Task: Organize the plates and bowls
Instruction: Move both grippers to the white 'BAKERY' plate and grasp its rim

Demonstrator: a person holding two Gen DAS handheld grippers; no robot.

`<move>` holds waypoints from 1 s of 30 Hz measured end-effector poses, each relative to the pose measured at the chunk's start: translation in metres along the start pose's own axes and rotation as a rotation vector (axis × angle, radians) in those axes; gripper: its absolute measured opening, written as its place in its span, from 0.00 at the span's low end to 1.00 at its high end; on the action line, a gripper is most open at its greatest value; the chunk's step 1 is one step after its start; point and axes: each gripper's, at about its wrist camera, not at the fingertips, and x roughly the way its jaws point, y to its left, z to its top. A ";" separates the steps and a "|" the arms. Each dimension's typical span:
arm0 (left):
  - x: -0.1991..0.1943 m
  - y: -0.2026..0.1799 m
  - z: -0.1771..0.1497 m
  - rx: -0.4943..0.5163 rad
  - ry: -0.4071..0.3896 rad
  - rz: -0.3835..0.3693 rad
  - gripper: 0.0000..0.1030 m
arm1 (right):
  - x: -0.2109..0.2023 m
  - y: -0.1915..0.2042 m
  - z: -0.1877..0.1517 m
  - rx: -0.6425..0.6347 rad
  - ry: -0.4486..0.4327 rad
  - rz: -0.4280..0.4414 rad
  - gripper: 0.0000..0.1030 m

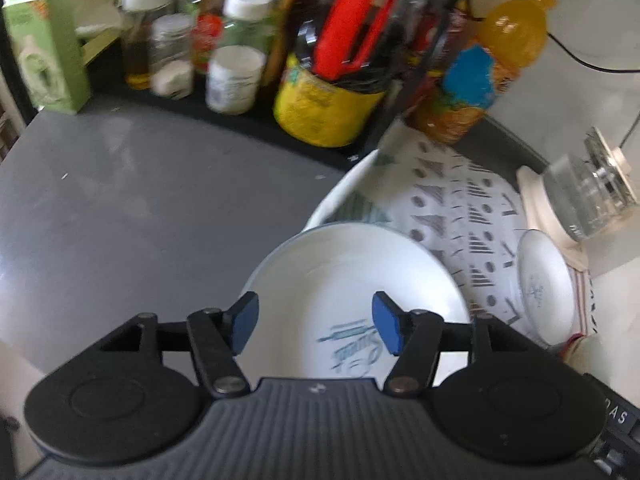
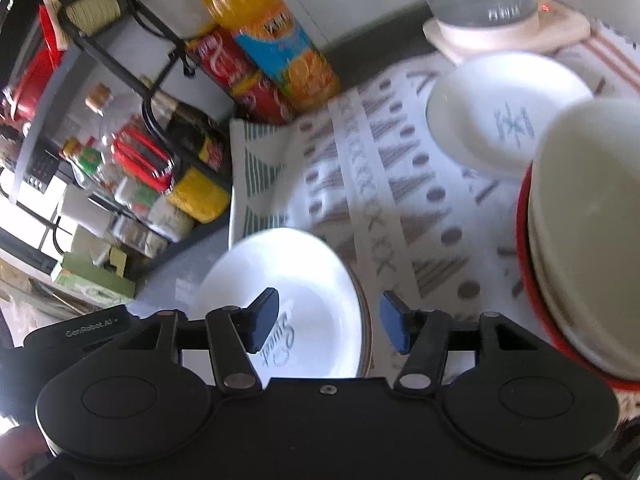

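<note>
A white plate with blue lettering [image 1: 352,280] lies on a patterned cloth [image 1: 460,216], right under my open left gripper [image 1: 316,326]. It also shows in the right wrist view [image 2: 296,280], stacked on another plate, below my open right gripper [image 2: 328,326]. A smaller white bowl [image 1: 544,284] sits to the right; in the right wrist view the bowl [image 2: 500,112] lies farther back. A stack of cream bowls on a red plate [image 2: 580,232] stands at the right. Both grippers are empty.
Jars and bottles [image 1: 236,76], a yellow tin [image 1: 324,108] and an orange juice bottle [image 1: 500,52] crowd the back. A glass kettle on a cream base [image 1: 580,196] stands right. A black wire rack [image 2: 120,60] is on the left. Grey countertop [image 1: 140,200] lies left of the cloth.
</note>
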 end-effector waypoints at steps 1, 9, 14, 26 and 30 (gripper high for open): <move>0.000 -0.004 0.002 0.007 -0.002 -0.016 0.64 | -0.002 0.000 0.004 -0.003 0.000 0.001 0.57; 0.012 -0.044 0.016 0.063 0.009 -0.094 0.71 | -0.024 -0.005 0.048 -0.013 -0.112 -0.035 0.82; 0.023 -0.071 0.021 0.102 0.030 -0.135 0.71 | -0.034 -0.018 0.070 0.027 -0.160 -0.073 0.86; 0.056 -0.136 0.036 0.197 0.062 -0.214 0.71 | -0.041 -0.057 0.102 0.121 -0.198 -0.154 0.87; 0.068 -0.153 0.039 0.211 0.077 -0.230 0.71 | -0.043 -0.071 0.110 0.137 -0.200 -0.189 0.87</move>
